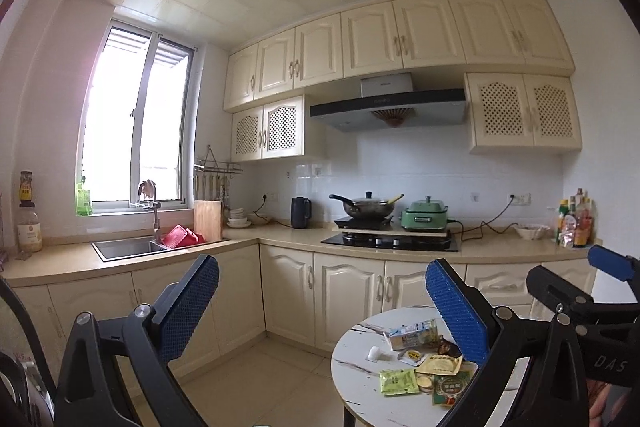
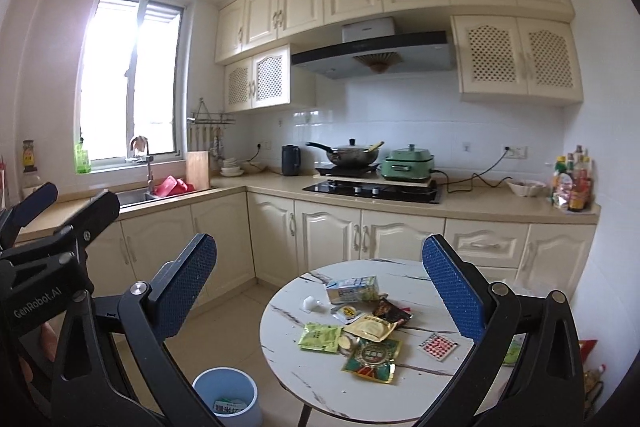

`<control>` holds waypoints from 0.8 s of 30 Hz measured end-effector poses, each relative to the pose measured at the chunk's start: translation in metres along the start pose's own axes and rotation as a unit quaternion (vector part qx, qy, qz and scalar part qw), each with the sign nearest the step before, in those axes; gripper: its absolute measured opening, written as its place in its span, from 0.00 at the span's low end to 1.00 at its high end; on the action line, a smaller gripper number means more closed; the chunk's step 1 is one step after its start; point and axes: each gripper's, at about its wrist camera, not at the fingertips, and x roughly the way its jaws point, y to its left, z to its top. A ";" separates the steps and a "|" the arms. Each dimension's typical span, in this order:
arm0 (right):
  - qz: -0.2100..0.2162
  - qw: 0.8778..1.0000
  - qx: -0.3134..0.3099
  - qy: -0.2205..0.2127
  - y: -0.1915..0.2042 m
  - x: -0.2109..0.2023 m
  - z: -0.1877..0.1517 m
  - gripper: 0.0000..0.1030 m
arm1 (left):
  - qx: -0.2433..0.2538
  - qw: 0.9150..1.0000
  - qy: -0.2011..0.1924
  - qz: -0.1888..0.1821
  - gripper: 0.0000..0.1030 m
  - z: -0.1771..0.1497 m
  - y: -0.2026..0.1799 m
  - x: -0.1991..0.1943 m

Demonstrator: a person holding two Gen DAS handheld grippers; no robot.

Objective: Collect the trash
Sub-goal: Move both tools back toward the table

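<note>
Several pieces of trash lie on a round white marble-look table point(image 2: 320, 383): a small drink carton point(image 2: 352, 289), a green packet point(image 2: 320, 337), a yellow wrapper point(image 2: 370, 327), a dark wrapper point(image 2: 394, 311), a green-gold wrapper point(image 2: 374, 357), a red-dotted blister pack point(image 2: 438, 346) and a crumpled white scrap point(image 2: 314, 304). A light blue bin point(image 2: 226, 397) stands on the floor left of the table. My right gripper point(image 2: 320, 287) is open and empty, above and short of the table. My left gripper point(image 1: 322, 307) is open and empty, left of the table point(image 1: 360, 387); the carton point(image 1: 414, 334) and green packet point(image 1: 398, 381) show there.
L-shaped kitchen counter point(image 2: 256, 187) with cream cabinets runs behind the table. It holds a sink point(image 2: 132, 195), a stove point(image 2: 372, 191) with a wok, a green cooker point(image 2: 408, 163), a kettle point(image 2: 290, 159) and bottles point(image 2: 574, 183) at the right. Tiled floor point(image 2: 228, 335) lies between the counter and the table.
</note>
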 end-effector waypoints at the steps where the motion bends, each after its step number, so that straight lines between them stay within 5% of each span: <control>1: -0.004 1.000 0.003 -0.001 -0.002 -0.001 0.001 1.00 | 0.001 1.000 0.001 0.001 0.99 0.001 0.000 -0.001; 13: -0.022 1.000 0.015 0.013 -0.031 0.020 -0.014 1.00 | 0.022 0.999 0.038 0.007 0.99 0.033 -0.034 0.075; 18: -0.047 0.997 0.036 0.053 -0.064 0.053 -0.035 1.00 | 0.021 0.995 0.093 0.000 0.99 0.024 -0.049 0.129; 24: -0.081 0.987 0.057 0.122 -0.104 0.101 -0.077 1.00 | 0.034 0.981 0.191 -0.023 0.99 -0.001 -0.079 0.212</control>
